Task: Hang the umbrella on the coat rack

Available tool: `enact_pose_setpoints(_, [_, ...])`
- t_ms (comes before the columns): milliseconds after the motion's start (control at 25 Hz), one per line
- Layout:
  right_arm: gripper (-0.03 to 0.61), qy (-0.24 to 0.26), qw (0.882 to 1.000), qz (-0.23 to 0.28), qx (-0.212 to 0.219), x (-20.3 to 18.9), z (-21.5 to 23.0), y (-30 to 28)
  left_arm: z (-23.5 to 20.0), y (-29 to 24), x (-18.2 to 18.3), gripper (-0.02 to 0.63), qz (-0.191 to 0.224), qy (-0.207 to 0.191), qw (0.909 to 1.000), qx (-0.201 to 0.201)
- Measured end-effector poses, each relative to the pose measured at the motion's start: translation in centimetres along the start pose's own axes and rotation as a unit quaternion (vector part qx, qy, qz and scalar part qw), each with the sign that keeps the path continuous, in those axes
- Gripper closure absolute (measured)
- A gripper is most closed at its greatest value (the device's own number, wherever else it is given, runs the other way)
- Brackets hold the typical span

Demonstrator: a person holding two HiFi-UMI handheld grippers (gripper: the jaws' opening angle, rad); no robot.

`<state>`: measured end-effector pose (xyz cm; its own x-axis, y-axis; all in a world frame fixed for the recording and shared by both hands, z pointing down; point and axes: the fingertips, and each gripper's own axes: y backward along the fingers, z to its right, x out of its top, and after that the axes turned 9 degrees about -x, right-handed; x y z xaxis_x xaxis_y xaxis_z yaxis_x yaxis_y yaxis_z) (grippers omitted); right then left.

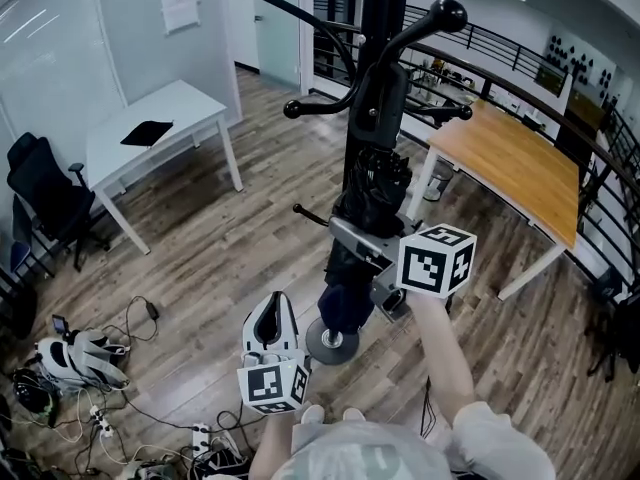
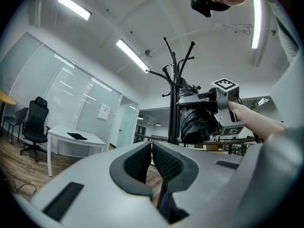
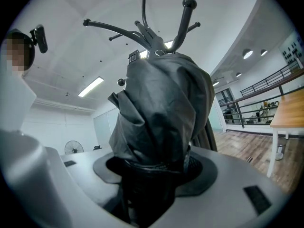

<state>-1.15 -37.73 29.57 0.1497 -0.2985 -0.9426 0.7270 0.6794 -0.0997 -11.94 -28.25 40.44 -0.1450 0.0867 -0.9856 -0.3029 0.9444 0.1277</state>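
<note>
Now the right claw (image 1: 366, 250) clamps the folded black umbrella (image 1: 377, 182) upright against the coat rack (image 1: 383, 18) pole, while the left claw (image 1: 270, 324) hangs lower, jaws together, empty.

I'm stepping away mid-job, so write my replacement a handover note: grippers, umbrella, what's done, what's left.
Left gripper: shut, empty, held low, apart from the umbrella.
Right gripper: shut on the folded umbrella, which stands upright against the coat rack pole.
Done: umbrella is at the rack.
To do: I cannot tell if it hangs from a hook yet; check, hook it, then release.
</note>
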Motion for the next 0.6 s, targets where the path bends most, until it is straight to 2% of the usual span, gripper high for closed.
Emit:
enact_pose_setpoints(280, [0.293, 0.009, 0.999, 0.034, -0.032, -0.1, 1.2, -0.5, -0.3, 0.1, -0.4, 0.581, -0.005, 0.002, 1.0, 0.004])
enact_pose_setpoints(600, [0.282, 0.009, 0.992, 0.098, -0.074, 0.8, 2.6, -0.1, -0.3, 0.1, -0.5, 0.581, -0.017, 0.004, 0.9998, 0.004])
